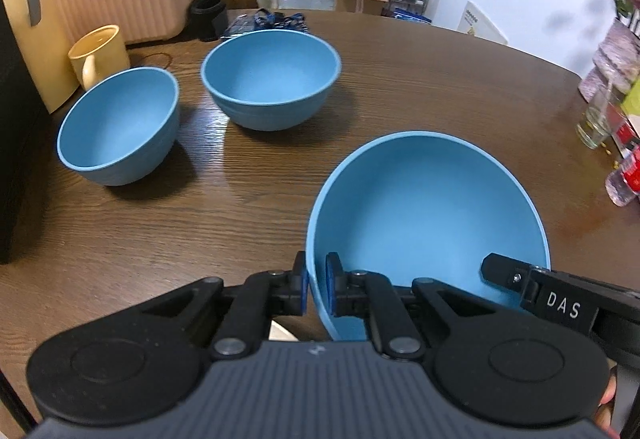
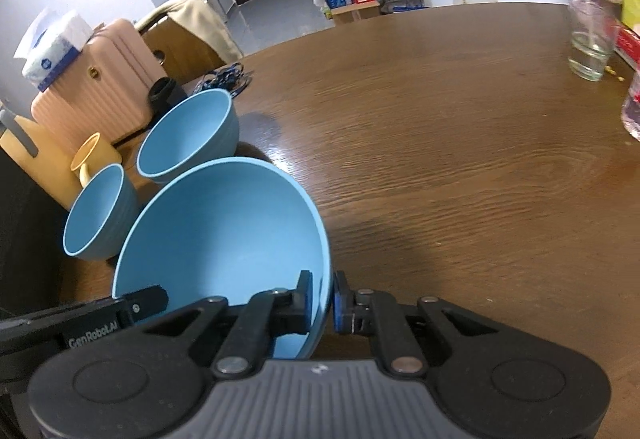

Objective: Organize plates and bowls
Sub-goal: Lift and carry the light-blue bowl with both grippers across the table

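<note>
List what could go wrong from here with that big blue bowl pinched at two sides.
1. The large bowl is held only by thin rim pinches from the left gripper and the right gripper; if the hands drift apart or twist, it may slip.
2. It hangs tilted over the table, so a drop could make it roll.
3. Swinging left could knock the two smaller bowls or the yellow mug.
</note>
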The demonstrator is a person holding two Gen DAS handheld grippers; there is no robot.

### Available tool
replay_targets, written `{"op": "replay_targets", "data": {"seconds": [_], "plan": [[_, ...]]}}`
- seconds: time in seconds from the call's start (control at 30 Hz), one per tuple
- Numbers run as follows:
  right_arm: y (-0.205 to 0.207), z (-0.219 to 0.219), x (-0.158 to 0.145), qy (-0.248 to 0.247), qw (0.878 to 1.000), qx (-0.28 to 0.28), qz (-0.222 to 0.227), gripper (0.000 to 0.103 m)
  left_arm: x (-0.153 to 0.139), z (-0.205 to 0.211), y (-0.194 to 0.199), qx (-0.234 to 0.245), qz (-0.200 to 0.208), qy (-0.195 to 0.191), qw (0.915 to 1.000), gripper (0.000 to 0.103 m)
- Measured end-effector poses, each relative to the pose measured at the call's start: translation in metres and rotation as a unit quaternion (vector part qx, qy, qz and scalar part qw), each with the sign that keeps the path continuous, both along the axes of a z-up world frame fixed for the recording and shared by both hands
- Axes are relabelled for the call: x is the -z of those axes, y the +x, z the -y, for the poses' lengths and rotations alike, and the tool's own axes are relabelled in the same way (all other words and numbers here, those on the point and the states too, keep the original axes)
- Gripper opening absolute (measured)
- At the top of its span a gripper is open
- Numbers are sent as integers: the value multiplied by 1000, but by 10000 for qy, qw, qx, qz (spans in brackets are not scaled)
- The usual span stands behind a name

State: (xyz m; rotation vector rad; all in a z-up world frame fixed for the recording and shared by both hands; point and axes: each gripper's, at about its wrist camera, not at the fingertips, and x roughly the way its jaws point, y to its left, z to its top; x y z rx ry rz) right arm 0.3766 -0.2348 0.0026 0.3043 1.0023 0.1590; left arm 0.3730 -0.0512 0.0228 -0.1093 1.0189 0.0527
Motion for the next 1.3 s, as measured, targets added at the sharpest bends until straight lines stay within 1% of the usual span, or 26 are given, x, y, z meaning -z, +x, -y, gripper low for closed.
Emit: {"op": "replay_targets", "data": {"seconds": [0.3,0.57,0.93,1.3], "plan": [[-27,36,-9,-39,9996,243,98,9,-9,39,-22,288,104,2,9995,10],[-53,70,-9,-120,9988,451,131,9,-8,75,-41,537,111,-3,9985,10],[-77,108,5,-152,9977,664,15,8,5,114,-62,779,14,-30,9970,10],[-90,121,29,-113,9975,682,-166,8,26,124,-73,770,-193,-61,9968,10]]}}
